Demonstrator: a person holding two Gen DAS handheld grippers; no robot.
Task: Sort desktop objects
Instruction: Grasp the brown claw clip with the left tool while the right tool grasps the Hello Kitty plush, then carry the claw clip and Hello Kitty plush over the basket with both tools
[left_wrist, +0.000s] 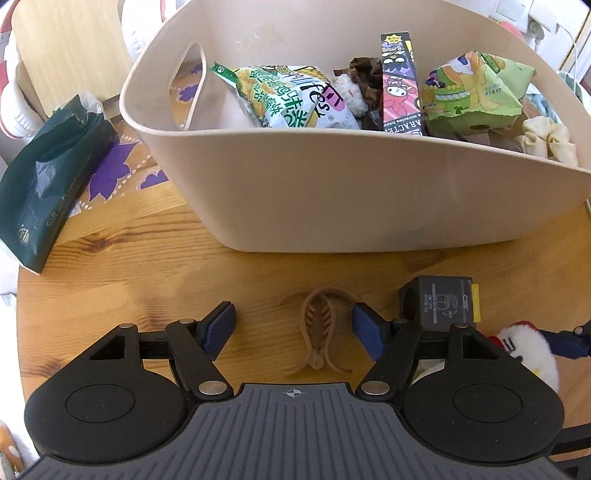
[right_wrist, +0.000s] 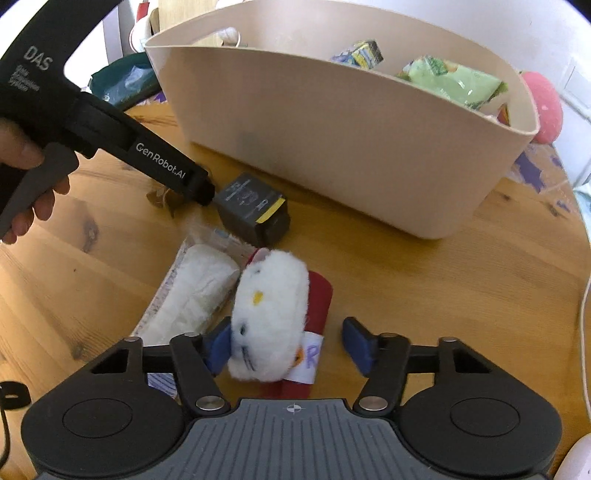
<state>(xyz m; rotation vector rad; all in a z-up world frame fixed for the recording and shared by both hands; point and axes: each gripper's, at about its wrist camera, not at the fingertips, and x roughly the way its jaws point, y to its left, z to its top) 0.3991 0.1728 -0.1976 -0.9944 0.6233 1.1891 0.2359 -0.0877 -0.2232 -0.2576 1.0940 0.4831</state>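
Note:
A beige bin (left_wrist: 332, 192) stands on the round wooden table (left_wrist: 147, 266) and holds snack packs and several small items. My left gripper (left_wrist: 293, 330) is open, its fingers on either side of a tan hair clip (left_wrist: 319, 332) lying on the table. A dark small box (left_wrist: 439, 304) lies just right of it. My right gripper (right_wrist: 288, 345) is open around a white plush cat toy (right_wrist: 267, 310) on a red roll (right_wrist: 314, 317). The box (right_wrist: 251, 214) and the bin (right_wrist: 332, 136) also show in the right wrist view.
A dark green tissue pack (left_wrist: 48, 177) lies at the table's left edge on a purple-flowered mat (left_wrist: 118, 173). A white wrapped pad (right_wrist: 192, 291) lies left of the plush toy. A pink object (right_wrist: 546, 110) sits behind the bin. A white cable (right_wrist: 585, 332) runs along the right edge.

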